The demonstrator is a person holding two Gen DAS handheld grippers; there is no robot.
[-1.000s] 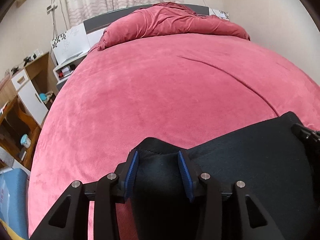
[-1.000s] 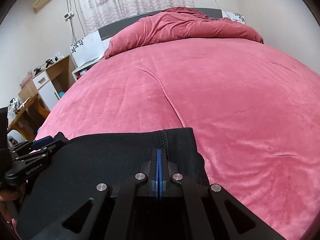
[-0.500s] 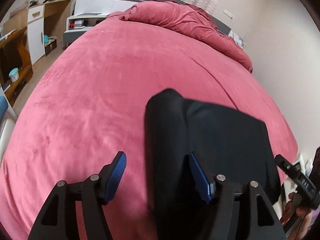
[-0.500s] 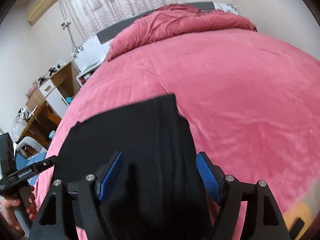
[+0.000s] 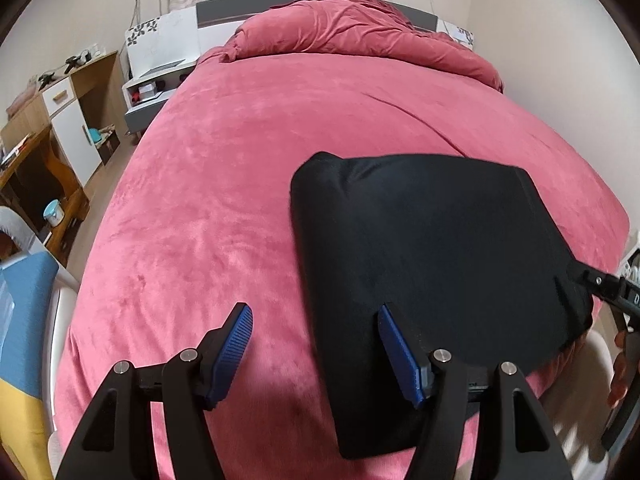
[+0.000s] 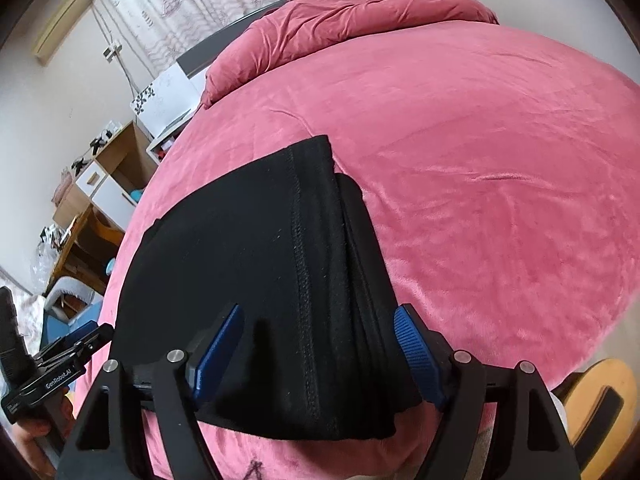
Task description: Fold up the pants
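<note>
Black pants point(image 5: 432, 248) lie folded into a compact rectangle on the red bed cover point(image 5: 200, 200), near its front edge. My left gripper point(image 5: 314, 316) is open above the bundle's left edge, one pad over the cover and the other over black cloth. In the right wrist view the pants point(image 6: 248, 248) show a stitched seam and stacked layers at their right side. My right gripper point(image 6: 319, 312) hangs over that side with its jaws opening; the cloth lies below and between the pads, which do not press it. Each gripper also shows in the other's view, the right gripper point(image 5: 604, 286) and the left gripper point(image 6: 80, 344).
A bunched red duvet point(image 5: 352, 28) lies at the head of the bed. A wooden cabinet point(image 5: 68, 112) and a white nightstand point(image 5: 152, 84) stand along the left side. A yellow stool point(image 6: 600, 400) is by the bed's front right corner.
Both grippers let go of the pants and opened wide. They drew back toward the front edge, so the whole folded bundle now shows lying flat on the cover.
</note>
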